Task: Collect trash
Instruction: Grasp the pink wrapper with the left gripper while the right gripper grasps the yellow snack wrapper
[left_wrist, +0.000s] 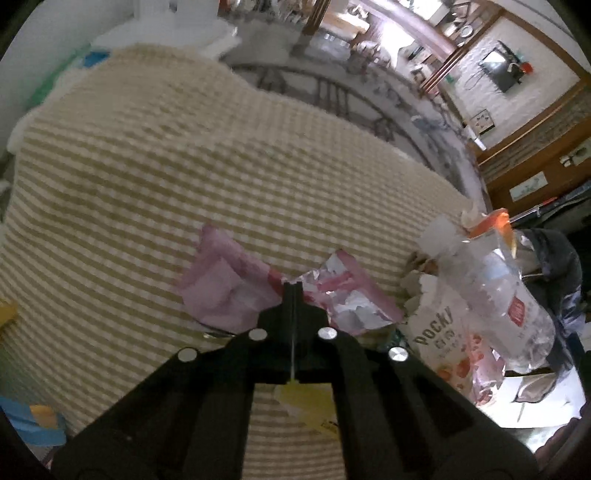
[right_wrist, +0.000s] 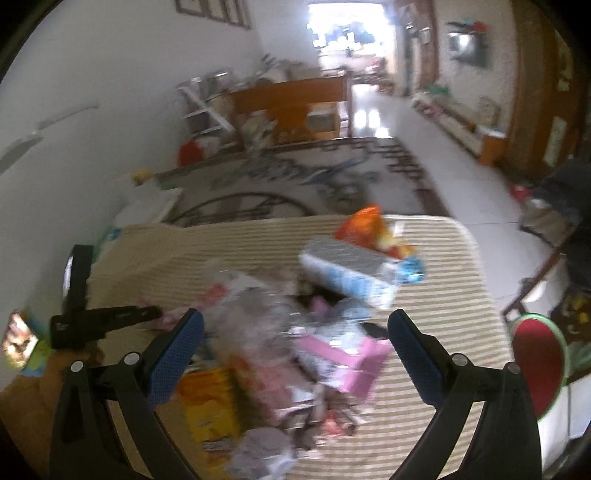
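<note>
My left gripper (left_wrist: 293, 286) is shut, its black tips pinching the middle of a crumpled pink foil wrapper (left_wrist: 225, 291) that lies on a beige striped mat (left_wrist: 147, 177). To its right stands a trash pile: a clear plastic bottle (left_wrist: 509, 306), a white Pocky box (left_wrist: 439, 332) and an orange packet (left_wrist: 495, 221). My right gripper (right_wrist: 295, 332) hangs open, blue pads (right_wrist: 177, 354) wide apart, above the blurred pile. That pile holds a pink wrapper (right_wrist: 351, 362), a yellow packet (right_wrist: 210, 402), a blue-and-white pack (right_wrist: 351, 273) and an orange bag (right_wrist: 364, 221). The left gripper (right_wrist: 107, 317) shows at the pile's left edge.
The mat (right_wrist: 443, 258) lies on a patterned carpet (right_wrist: 295, 173) over a tiled floor. A red round seat with a green rim (right_wrist: 535, 365) stands to the right of the mat. Wooden furniture (right_wrist: 291, 103) and shelves line the far wall.
</note>
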